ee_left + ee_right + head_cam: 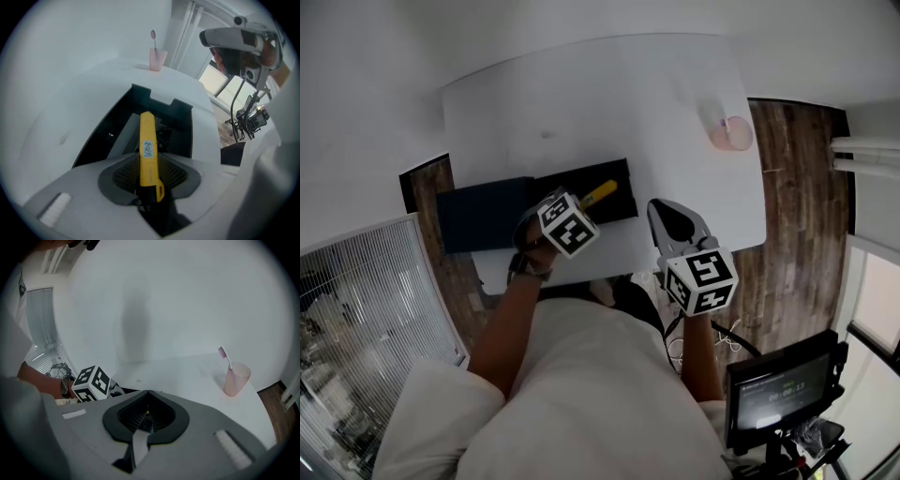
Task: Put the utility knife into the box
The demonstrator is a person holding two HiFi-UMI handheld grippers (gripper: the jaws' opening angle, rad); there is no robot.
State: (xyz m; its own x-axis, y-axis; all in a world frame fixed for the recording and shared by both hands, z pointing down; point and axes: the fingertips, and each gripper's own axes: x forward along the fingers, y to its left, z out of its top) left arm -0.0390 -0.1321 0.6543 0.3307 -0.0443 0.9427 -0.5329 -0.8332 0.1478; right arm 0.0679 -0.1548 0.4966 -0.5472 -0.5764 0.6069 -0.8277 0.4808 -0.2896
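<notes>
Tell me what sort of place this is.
Probably an indoor room set up for recording, perhaps an office or lab: a plain white table, a wood-plank floor, and a monitor on a stand.

The table (609,94) is seen from high above, looking steeply down, in the head view. The left gripper view is set close over the box (180,129) and is turned toward the cup (158,58). The right gripper view is set low over the table, facing the wall (164,301). The table and cup are shared by all three.
</notes>
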